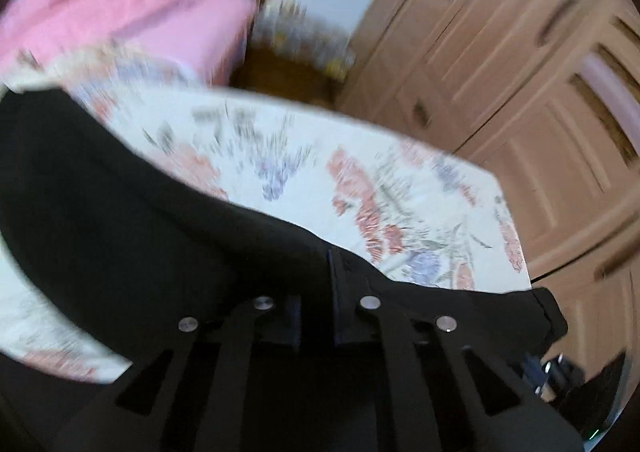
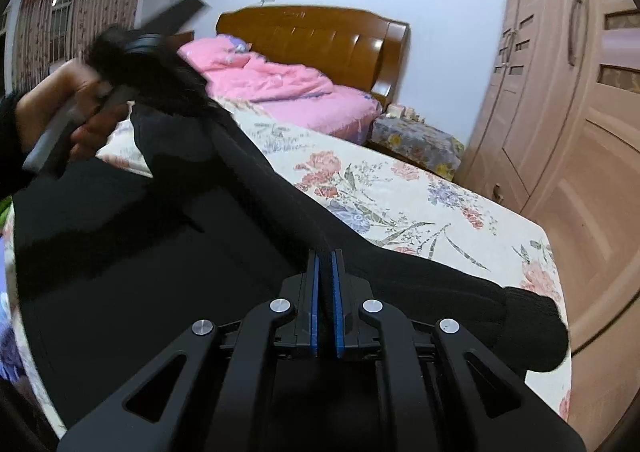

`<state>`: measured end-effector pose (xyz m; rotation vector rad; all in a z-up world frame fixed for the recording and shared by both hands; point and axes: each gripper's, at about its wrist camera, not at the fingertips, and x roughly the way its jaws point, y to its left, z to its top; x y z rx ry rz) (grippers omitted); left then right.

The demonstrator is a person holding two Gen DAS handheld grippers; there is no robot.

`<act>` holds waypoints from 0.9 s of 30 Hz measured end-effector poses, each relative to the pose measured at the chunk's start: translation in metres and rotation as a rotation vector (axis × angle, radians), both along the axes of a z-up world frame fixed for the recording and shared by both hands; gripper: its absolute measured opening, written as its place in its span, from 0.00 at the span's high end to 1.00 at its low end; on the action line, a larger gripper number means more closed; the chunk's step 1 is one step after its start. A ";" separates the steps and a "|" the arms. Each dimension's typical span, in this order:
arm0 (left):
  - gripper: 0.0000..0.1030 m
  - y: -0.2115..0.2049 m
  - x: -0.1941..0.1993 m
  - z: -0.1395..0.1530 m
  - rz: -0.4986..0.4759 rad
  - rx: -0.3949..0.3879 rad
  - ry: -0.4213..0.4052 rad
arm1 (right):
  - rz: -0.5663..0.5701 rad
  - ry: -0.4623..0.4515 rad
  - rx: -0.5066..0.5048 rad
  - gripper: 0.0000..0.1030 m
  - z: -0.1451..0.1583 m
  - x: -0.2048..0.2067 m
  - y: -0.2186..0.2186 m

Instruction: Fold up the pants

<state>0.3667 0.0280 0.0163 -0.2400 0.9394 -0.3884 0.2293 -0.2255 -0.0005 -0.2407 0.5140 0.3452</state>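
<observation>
Right wrist view looks along the right gripper (image 2: 325, 264), whose two blue-padded fingers (image 2: 315, 304) stand almost together with a fold of the black pants (image 2: 168, 236) pinched between them, so this gripper is clamped on the cloth. Black fabric stretches from there up and to the left in a raised ridge toward the left gripper (image 2: 138, 40), blurred and held in the person's hand (image 2: 76, 112); in the left wrist view the left gripper (image 1: 316, 280) has its fingers drawn close on the dark cloth as well, gripping it. Holding two points along one edge keeps that edge taut and lifted, which is likely meant to carry one half of the pants over the other. Most of the pants lie spread on a flower-printed sheet (image 2: 400, 192) covering the near bed, with a ribbed cuff (image 2: 532, 328) hanging near its edge. Behind stands a second bed with a pink quilt (image 2: 280, 88) and wooden headboard (image 2: 312, 36), and a wooden wardrobe (image 2: 560, 112) with closed doors, so its contents cannot be seen. No basket or box is visible.
</observation>
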 end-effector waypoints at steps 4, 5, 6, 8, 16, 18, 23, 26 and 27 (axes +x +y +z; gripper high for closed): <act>0.89 0.010 -0.105 0.031 0.035 0.039 -0.254 | -0.007 -0.045 0.069 0.92 0.013 -0.034 -0.010; 0.89 0.011 -0.126 0.029 0.039 0.046 -0.284 | -0.007 -0.047 0.078 0.92 0.012 -0.042 -0.012; 0.89 0.014 -0.145 0.025 0.046 0.043 -0.298 | -0.005 -0.031 0.091 0.91 0.007 -0.050 -0.015; 0.89 0.014 -0.174 0.002 0.061 0.034 -0.271 | 0.000 0.033 0.116 0.88 -0.005 -0.060 -0.018; 0.25 0.051 -0.180 -0.081 0.120 -0.209 -0.052 | -0.109 0.215 0.432 0.38 -0.040 -0.106 -0.061; 0.25 0.062 -0.182 -0.087 0.139 -0.258 -0.062 | -0.147 0.229 0.495 0.37 -0.047 -0.115 -0.075; 0.25 0.064 -0.185 -0.090 0.112 -0.270 -0.112 | -0.245 0.319 0.653 0.39 -0.065 -0.100 -0.104; 0.22 0.056 -0.187 -0.089 0.104 -0.241 -0.118 | -0.300 0.320 0.703 0.39 -0.066 -0.082 -0.112; 0.21 0.057 -0.185 -0.088 0.102 -0.242 -0.119 | -0.320 0.331 0.711 0.39 -0.067 -0.074 -0.114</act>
